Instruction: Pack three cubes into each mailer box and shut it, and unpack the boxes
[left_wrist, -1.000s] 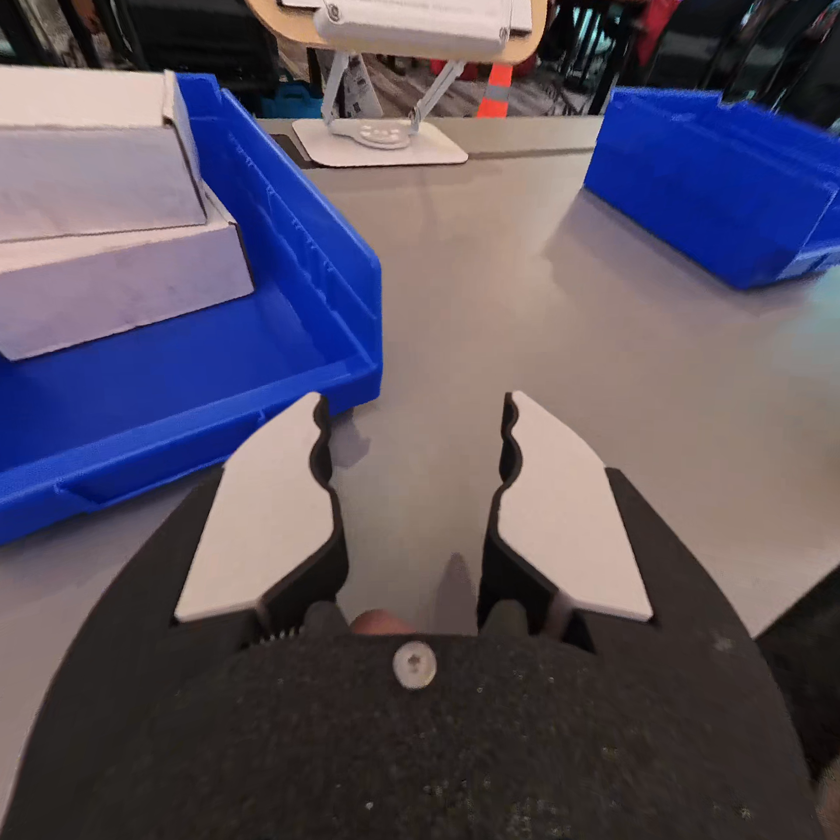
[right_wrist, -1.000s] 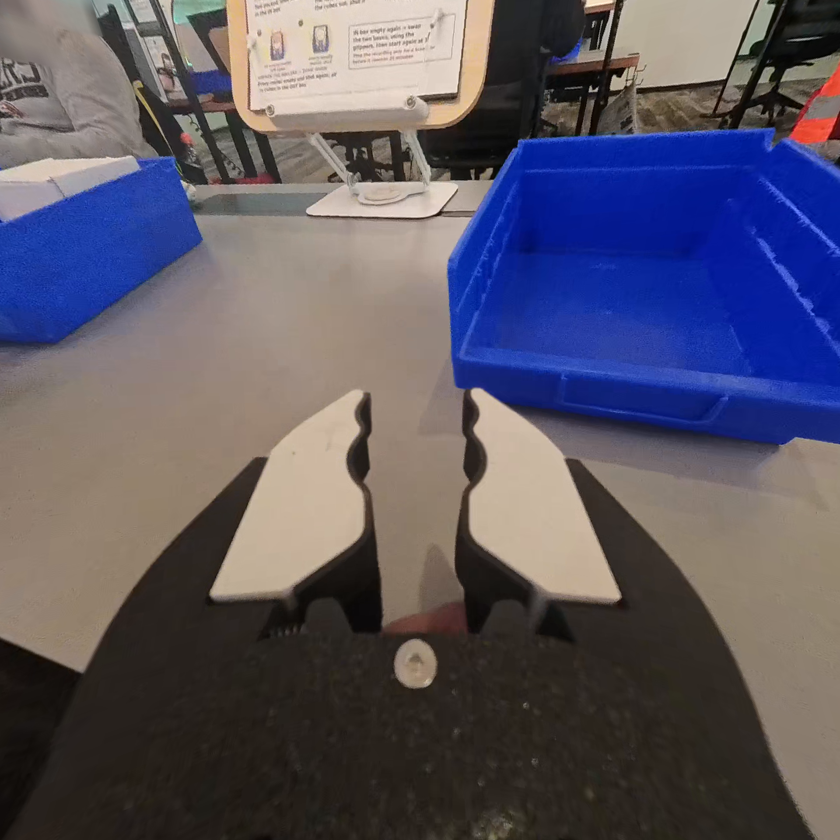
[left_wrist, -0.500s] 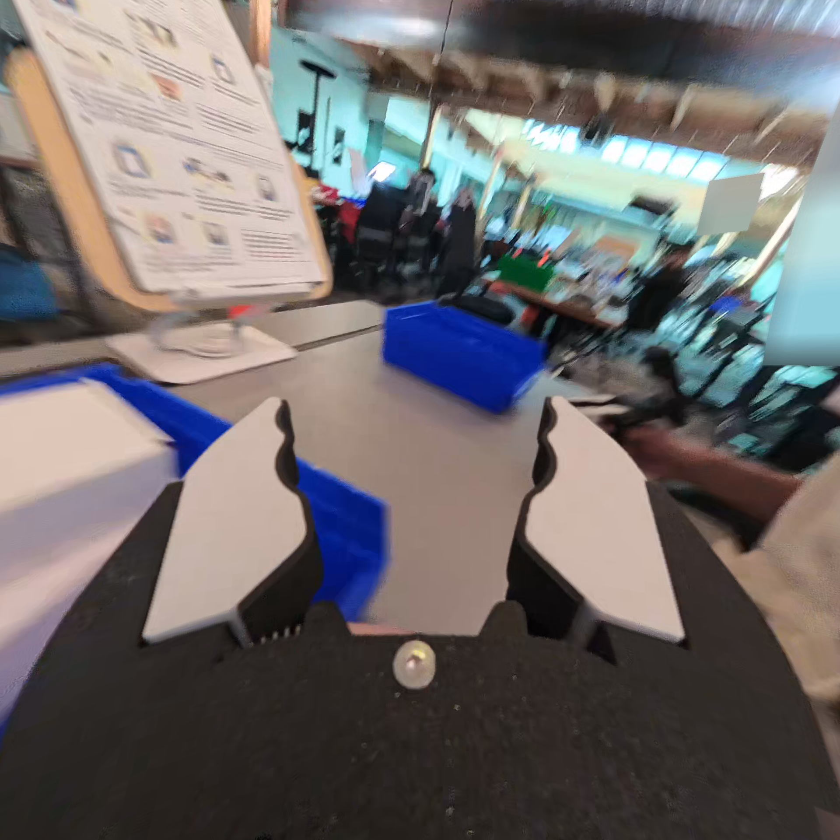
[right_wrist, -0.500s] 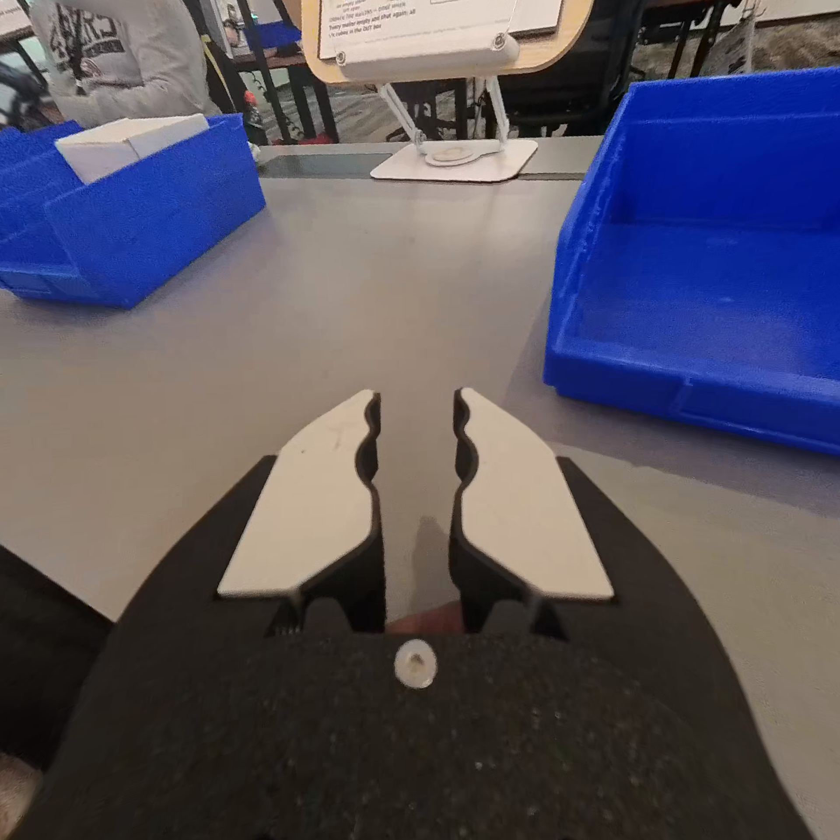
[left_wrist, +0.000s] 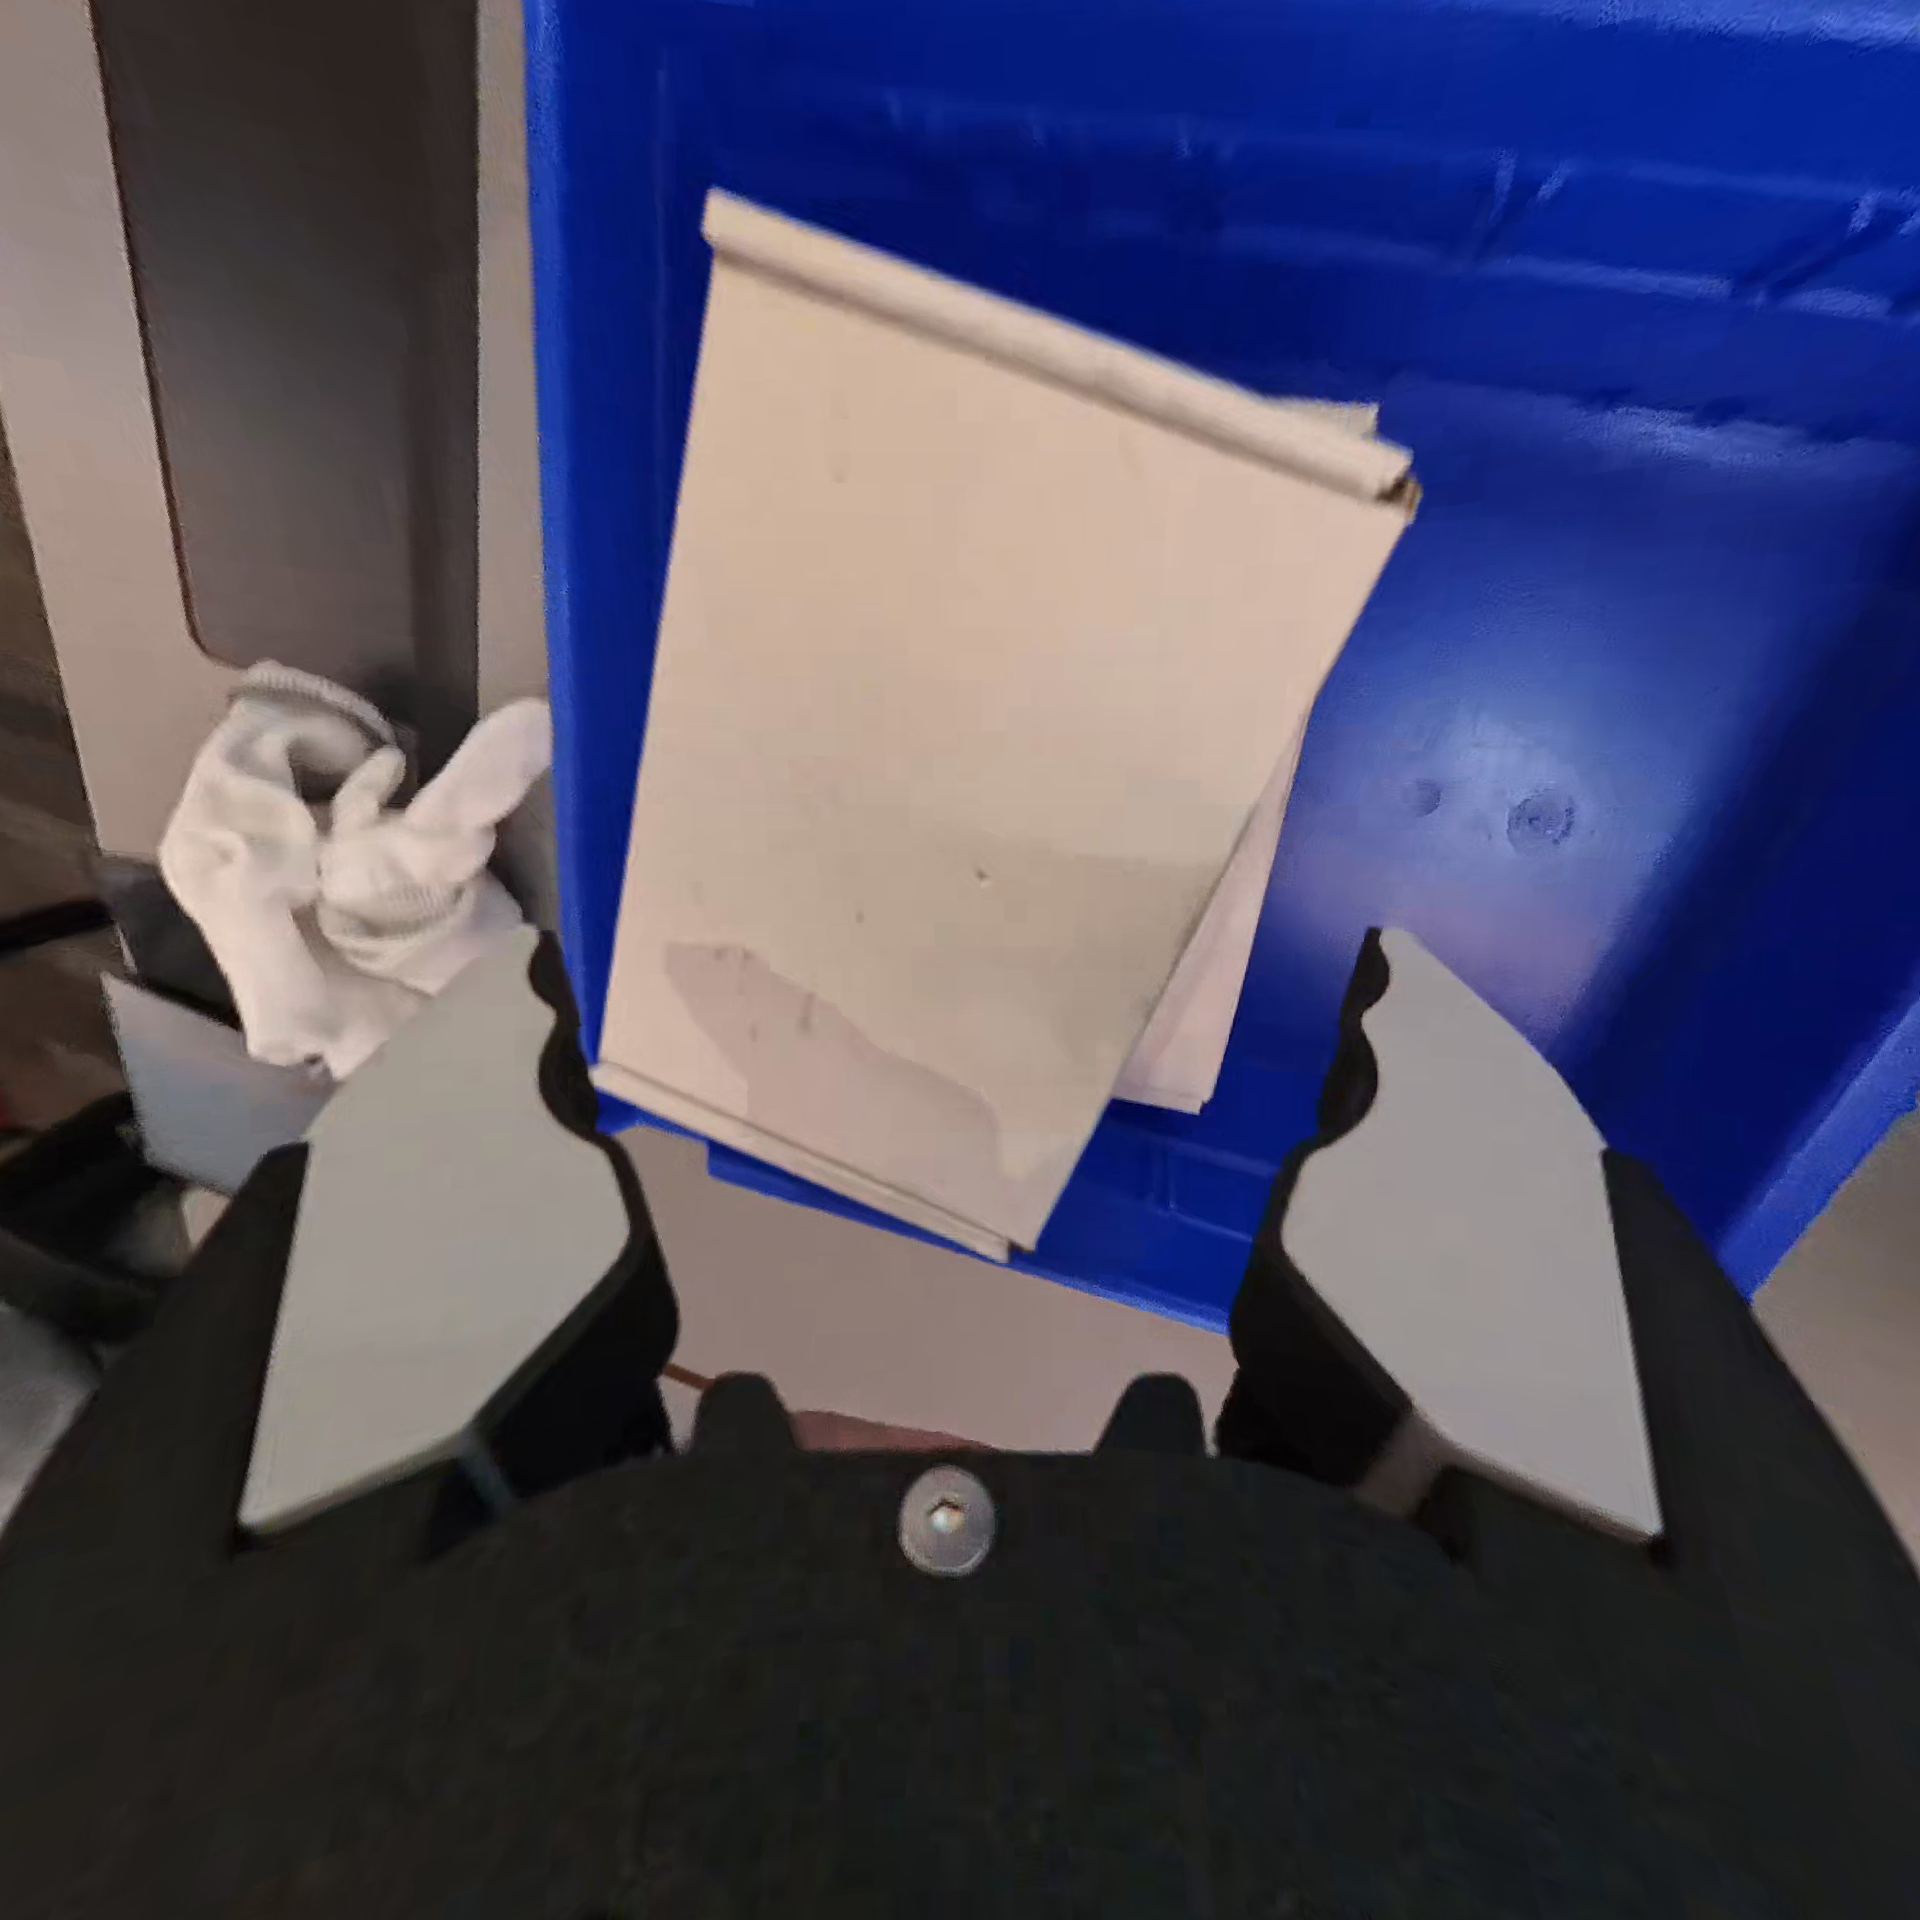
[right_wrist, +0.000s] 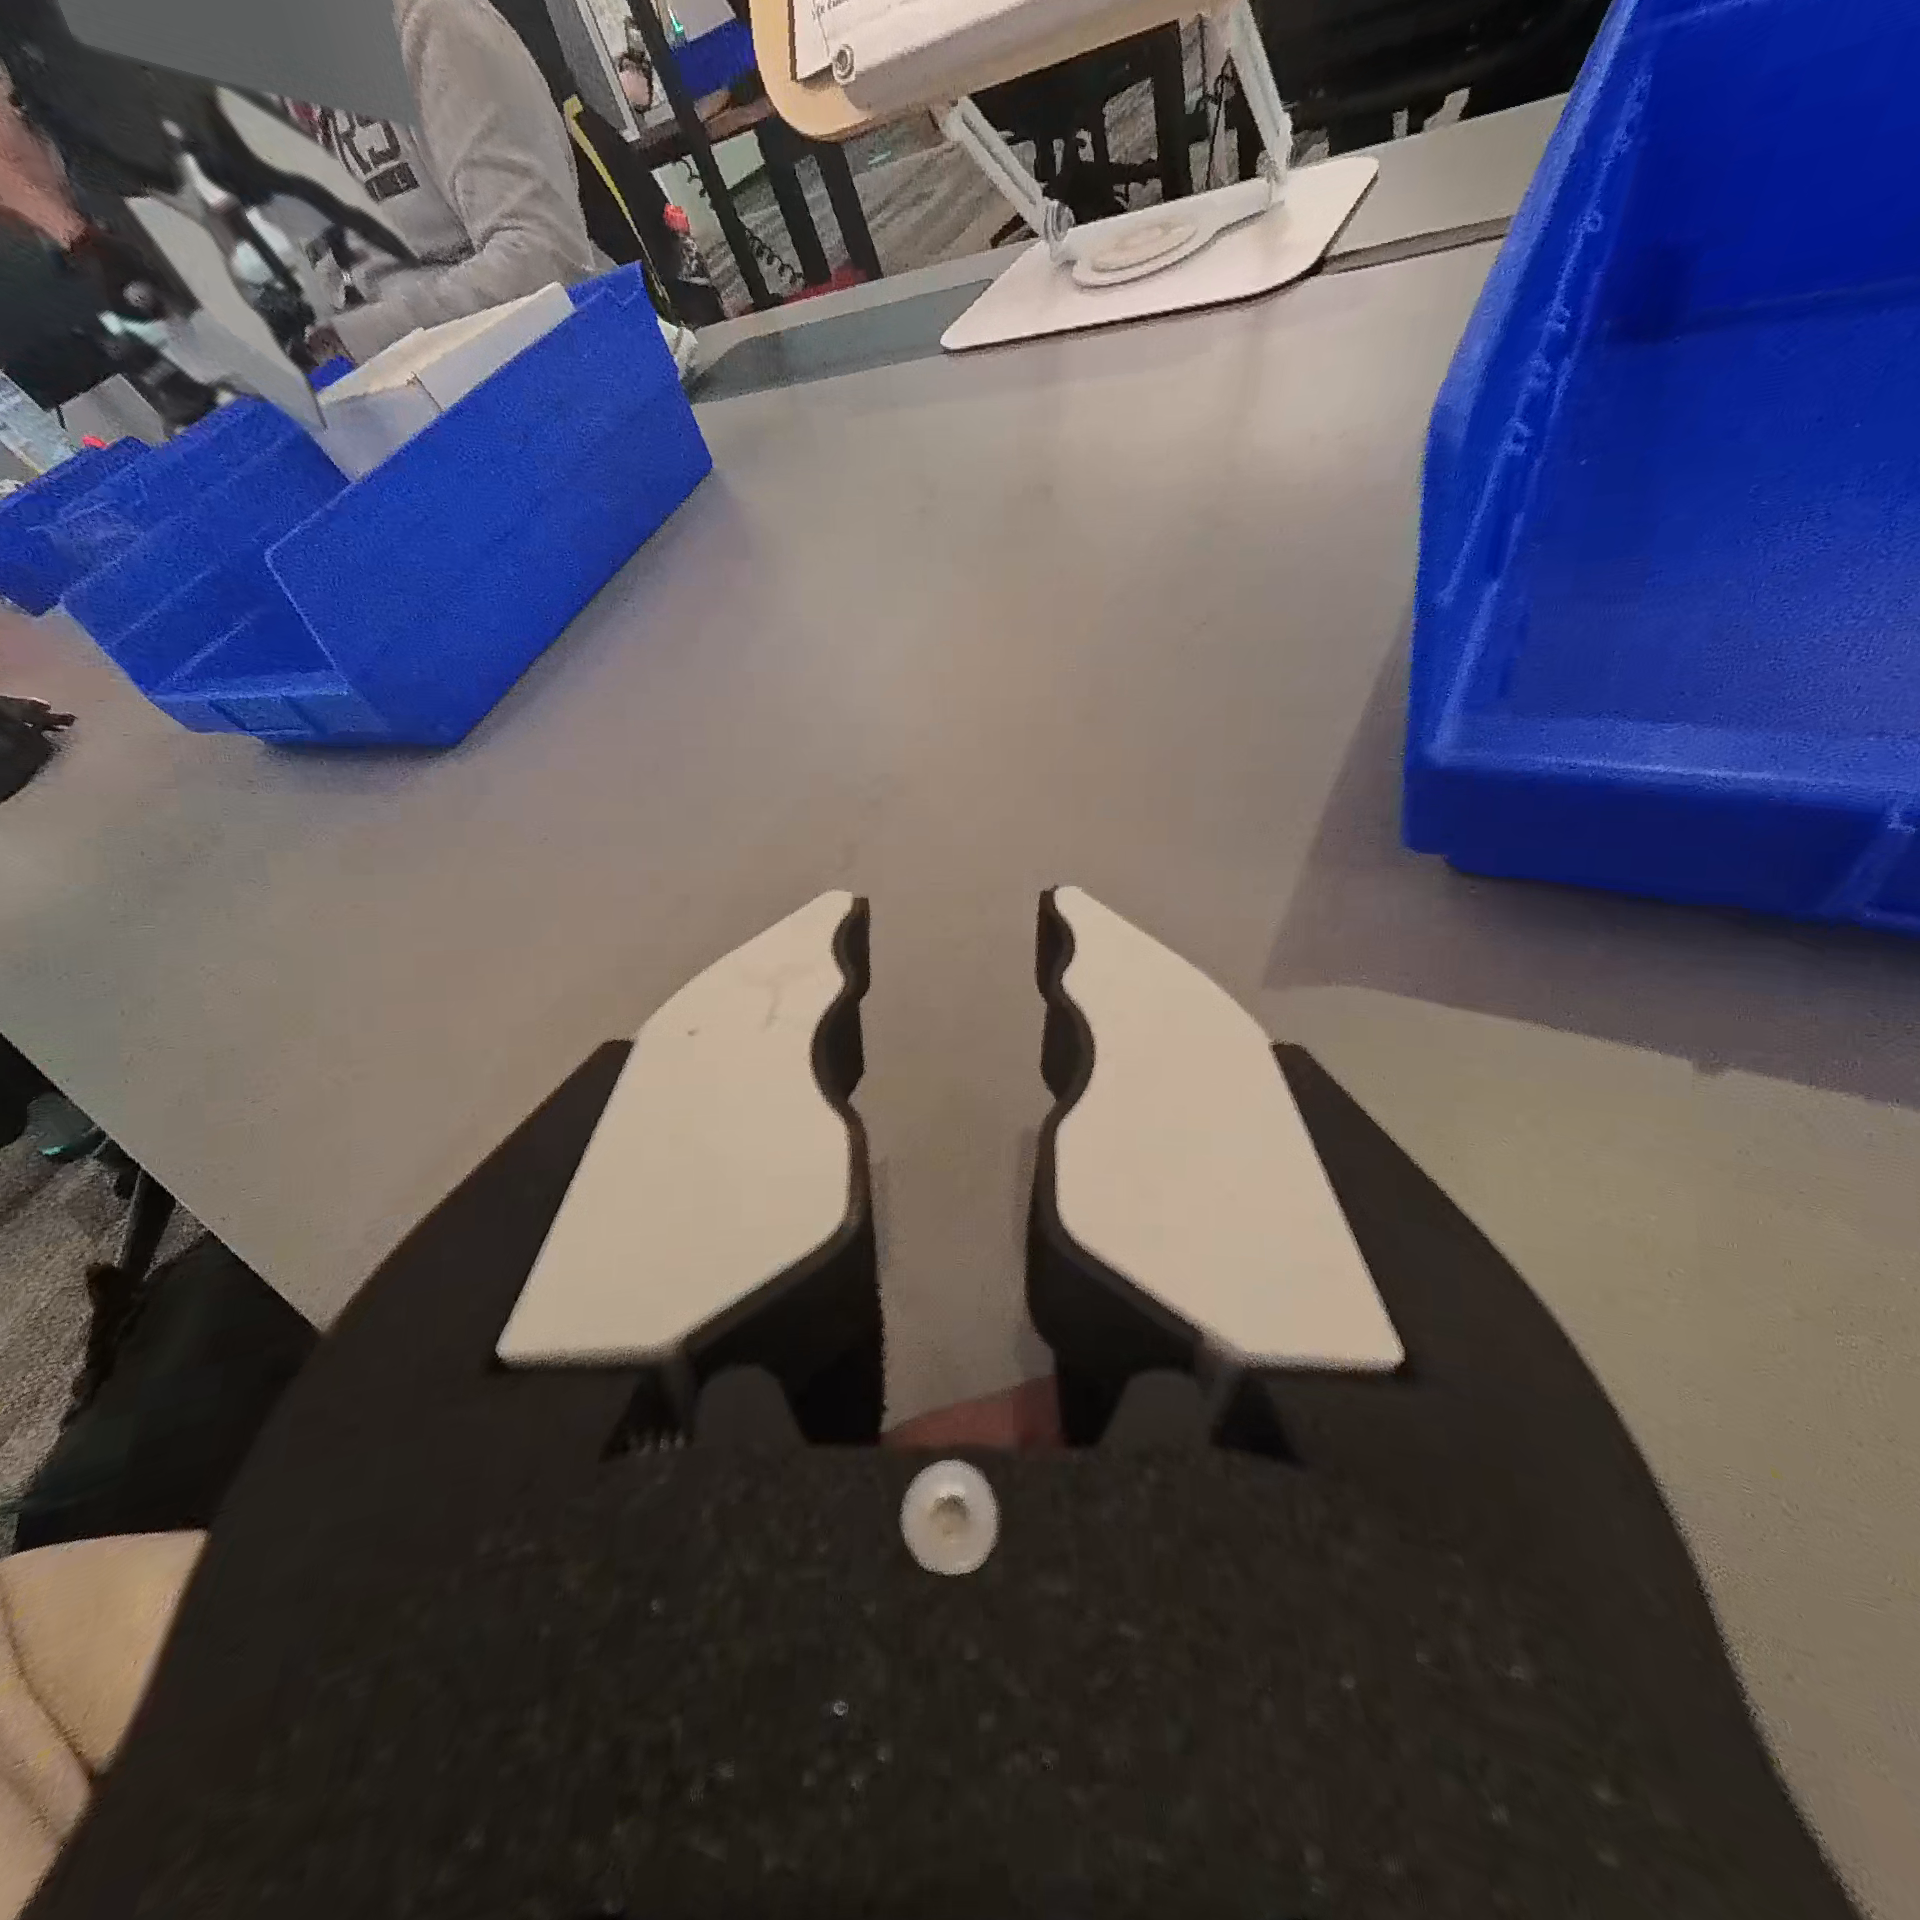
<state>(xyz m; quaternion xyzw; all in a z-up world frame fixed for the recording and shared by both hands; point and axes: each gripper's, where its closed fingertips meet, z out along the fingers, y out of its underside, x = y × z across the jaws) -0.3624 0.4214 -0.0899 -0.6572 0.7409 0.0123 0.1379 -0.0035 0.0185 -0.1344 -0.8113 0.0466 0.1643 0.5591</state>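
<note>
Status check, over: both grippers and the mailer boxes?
Left gripper open above white mailer boxes stacked in blue bin. Right gripper open, empty, over grey table. Nothing blocking.

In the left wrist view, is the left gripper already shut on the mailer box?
No. The left gripper is wide open above the mailer box in the blue bin, its fingers not touching the box.

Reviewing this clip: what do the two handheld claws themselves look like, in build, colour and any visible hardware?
Both look alike. The left claw and right claw each have a broad black, grainy-textured body with a single silver screw at its centre. Each finger is black, topped with a flat pale grey plate, and its inner edge is wavy. No cables or markings show.
</note>
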